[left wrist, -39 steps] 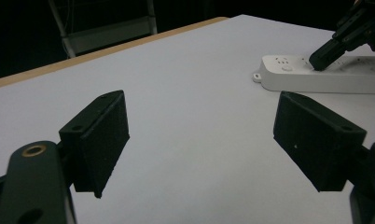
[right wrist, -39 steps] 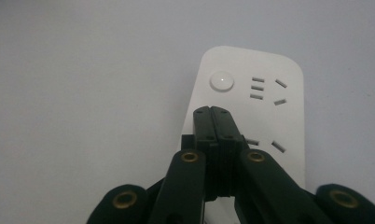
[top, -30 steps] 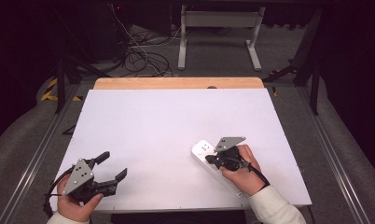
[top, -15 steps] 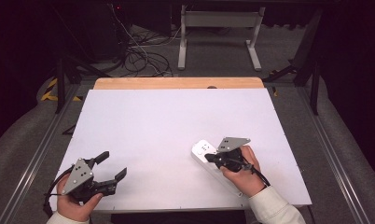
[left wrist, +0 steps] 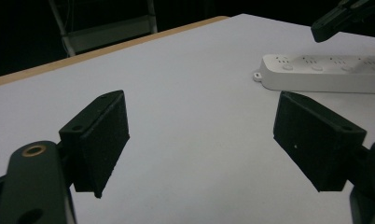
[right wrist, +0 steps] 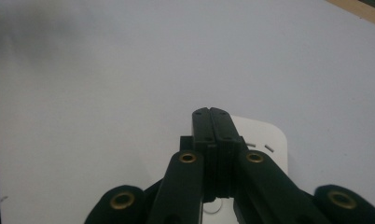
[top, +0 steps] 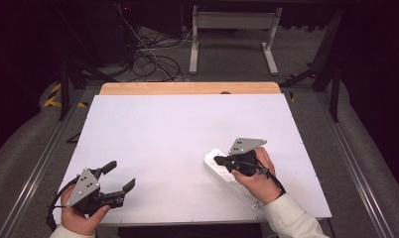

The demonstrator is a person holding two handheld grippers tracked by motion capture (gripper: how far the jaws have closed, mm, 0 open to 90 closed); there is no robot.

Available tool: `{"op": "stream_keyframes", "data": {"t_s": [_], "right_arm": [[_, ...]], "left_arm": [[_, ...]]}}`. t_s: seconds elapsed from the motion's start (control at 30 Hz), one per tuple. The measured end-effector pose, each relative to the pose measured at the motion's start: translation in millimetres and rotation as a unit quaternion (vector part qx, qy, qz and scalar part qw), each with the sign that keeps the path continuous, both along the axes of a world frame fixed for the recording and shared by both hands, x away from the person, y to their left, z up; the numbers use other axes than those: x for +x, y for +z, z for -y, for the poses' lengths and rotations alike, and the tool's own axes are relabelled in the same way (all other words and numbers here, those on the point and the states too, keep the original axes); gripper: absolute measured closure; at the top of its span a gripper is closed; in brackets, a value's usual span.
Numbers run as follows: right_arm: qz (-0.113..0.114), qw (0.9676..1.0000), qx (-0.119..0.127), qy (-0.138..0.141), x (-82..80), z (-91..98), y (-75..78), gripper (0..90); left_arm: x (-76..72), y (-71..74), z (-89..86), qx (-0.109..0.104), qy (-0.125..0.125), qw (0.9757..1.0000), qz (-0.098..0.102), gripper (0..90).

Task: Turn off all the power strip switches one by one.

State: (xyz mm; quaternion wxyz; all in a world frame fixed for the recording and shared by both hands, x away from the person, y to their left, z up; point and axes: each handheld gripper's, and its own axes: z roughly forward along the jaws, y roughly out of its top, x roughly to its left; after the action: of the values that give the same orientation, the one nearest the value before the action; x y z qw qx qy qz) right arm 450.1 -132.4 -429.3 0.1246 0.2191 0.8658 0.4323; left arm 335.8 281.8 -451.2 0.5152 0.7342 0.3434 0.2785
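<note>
White tabletop with a wooden strip along its far edge fills the high view, with dark floor, cables and a metal stand behind it. A white power strip lies flat at about four o'clock on the table, running diagonally toward the near edge. The right gripper hovers over the strip's far end, its jaws pressed fully together and gripping nothing; in the right gripper view the closed tips sit above the strip's rounded corner, apparently poised to press a switch button. The left gripper rests at about seven o'clock near the table's front edge, jaws spread wide and empty, well apart from the strip. From the left gripper view the strip shows a row of sockets with round buttons.

Risk: nothing steadies the strip, so an off-centre push from the closed tips could slide or pivot it, or miss the small button altogether.
</note>
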Motion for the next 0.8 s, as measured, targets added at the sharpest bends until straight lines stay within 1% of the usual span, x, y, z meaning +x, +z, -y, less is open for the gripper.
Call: {"op": "stream_keyframes", "data": {"t_s": [0.13,0.17,0.3,0.37,0.4,0.47,0.53,0.63,0.8], "right_arm": [[-0.006,1.0,0.002,-0.003,9.4,-4.7,0.6,90.0],[-0.007,1.0,0.004,-0.004,11.1,-5.9,0.8,90.0],[-0.012,0.9999,0.006,-0.006,17.8,-11.2,0.0,90.0],[-0.018,0.9998,0.002,-0.008,21.5,-13.5,-3.6,90.0],[-0.021,0.9997,-0.002,-0.009,23.4,-14.8,-6.1,90.0],[-0.027,0.9995,-0.009,-0.01,26.8,-17.5,-10.8,90.0],[-0.032,0.9994,-0.013,-0.009,28.9,-19.7,-13.9,90.0],[-0.035,0.9992,-0.019,-0.009,30.2,-20.5,-16.8,90.0],[-0.039,0.999,-0.02,-0.014,31.7,-18.7,-18.9,90.0]], "left_arm": [[0.3,-0.4,-0.3,-0.001,-0.001,1.0,0.0,18.6],[0.8,-0.3,-0.7,0.001,-0.002,1.0,0.002,18.6],[0.4,-0.6,-0.1,0.0,-0.002,1.0,0.0,18.6],[0.4,-0.5,-0.4,0.0,-0.002,1.0,0.0,18.6],[1.0,-0.3,-0.8,0.003,-0.002,1.0,0.004,18.6],[0.6,-0.7,0.0,-0.002,0.0,1.0,-0.001,18.6],[0.4,-0.6,0.0,-0.001,-0.002,1.0,0.0,18.6],[0.3,-0.4,-0.5,0.0,-0.001,1.0,0.001,18.6],[-0.1,-0.2,-0.3,0.0,-0.002,1.0,0.0,18.6]]}}
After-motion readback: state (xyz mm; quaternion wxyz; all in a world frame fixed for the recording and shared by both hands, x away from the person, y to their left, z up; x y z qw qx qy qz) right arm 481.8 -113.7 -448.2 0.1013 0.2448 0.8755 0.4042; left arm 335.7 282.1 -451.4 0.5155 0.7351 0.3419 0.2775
